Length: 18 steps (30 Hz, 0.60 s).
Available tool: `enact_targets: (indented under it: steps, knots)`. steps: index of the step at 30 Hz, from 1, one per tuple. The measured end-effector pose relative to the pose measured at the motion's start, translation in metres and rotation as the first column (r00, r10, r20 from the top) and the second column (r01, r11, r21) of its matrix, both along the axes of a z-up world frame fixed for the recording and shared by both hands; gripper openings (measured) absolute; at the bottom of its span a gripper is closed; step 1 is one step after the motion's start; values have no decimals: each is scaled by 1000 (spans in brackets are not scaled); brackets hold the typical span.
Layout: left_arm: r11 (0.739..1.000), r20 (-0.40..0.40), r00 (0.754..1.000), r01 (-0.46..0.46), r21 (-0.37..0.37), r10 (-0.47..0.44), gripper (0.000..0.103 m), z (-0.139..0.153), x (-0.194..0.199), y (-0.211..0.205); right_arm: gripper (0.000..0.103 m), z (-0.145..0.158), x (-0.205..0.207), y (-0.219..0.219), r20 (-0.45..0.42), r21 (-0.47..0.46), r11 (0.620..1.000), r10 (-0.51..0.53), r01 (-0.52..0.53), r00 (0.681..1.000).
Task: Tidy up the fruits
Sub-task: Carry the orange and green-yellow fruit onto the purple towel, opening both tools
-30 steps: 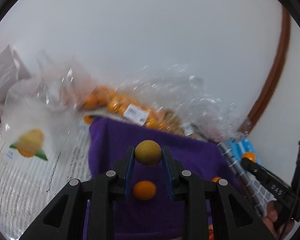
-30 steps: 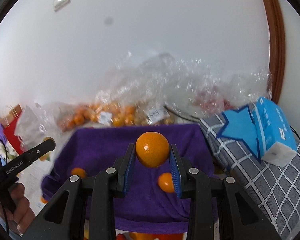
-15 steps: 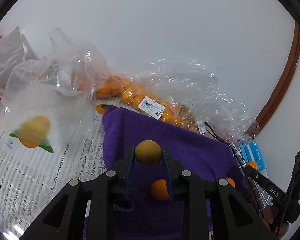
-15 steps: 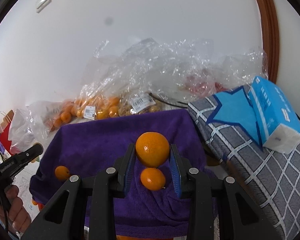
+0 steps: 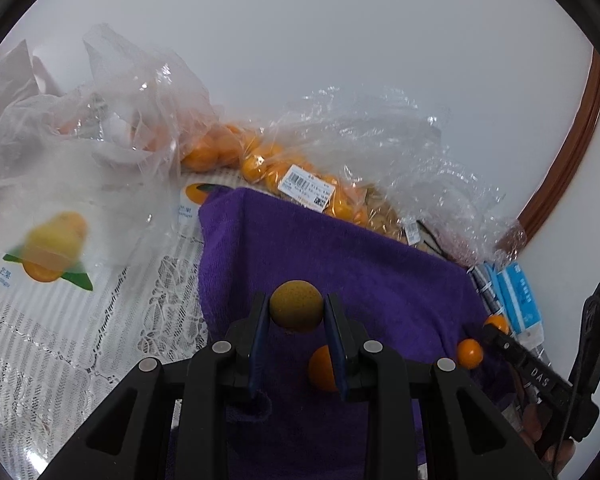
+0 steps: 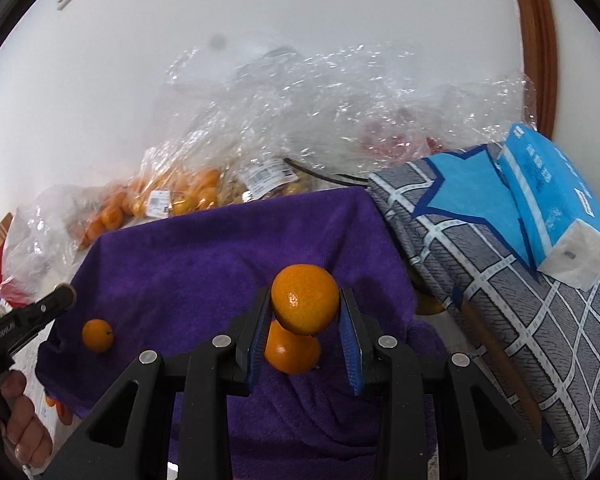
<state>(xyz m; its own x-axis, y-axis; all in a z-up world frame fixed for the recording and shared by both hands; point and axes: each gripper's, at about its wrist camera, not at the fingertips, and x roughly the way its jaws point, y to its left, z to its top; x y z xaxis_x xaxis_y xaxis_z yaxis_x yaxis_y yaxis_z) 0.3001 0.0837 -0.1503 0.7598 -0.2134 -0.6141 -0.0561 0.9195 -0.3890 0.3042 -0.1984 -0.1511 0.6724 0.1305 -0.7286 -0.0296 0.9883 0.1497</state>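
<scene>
Above one purple towel [image 6: 204, 264], left hand-held gripper [image 5: 296, 316] clamping one brownish fruit [image 5: 296, 311], right hand-held gripper [image 6: 305, 312] clamping one orange [image 6: 305, 304], two oranges [image 6: 97, 335] loose below.

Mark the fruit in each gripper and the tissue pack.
Brownish fruit [image 5: 296, 311], left wrist view, its front face.
Orange [image 6: 305, 304], right wrist view, its front face.
Tissue pack [image 6: 552, 196], right wrist view, its blue top.

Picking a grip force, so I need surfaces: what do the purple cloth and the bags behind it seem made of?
The purple cloth looks like terry towelling: matte, fuzzy pile, soft folds at its edge. The bags look like thin clear plastic film: glossy, crinkled, with oranges showing through.
</scene>
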Motion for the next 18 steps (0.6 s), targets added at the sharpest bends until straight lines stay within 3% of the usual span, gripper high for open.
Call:
enact_targets:
  steps: [5, 18]
  knots:
    - [999, -11, 1000, -5, 54, 6, 26, -2, 1, -7, 33, -4, 2, -3, -16, -9, 1000, -19, 19, 1000]
    - [996, -50, 999, -8, 91, 13, 26, -10, 7, -11, 33, -8, 4, -3, -25, -44, 998, -55, 53, 998]
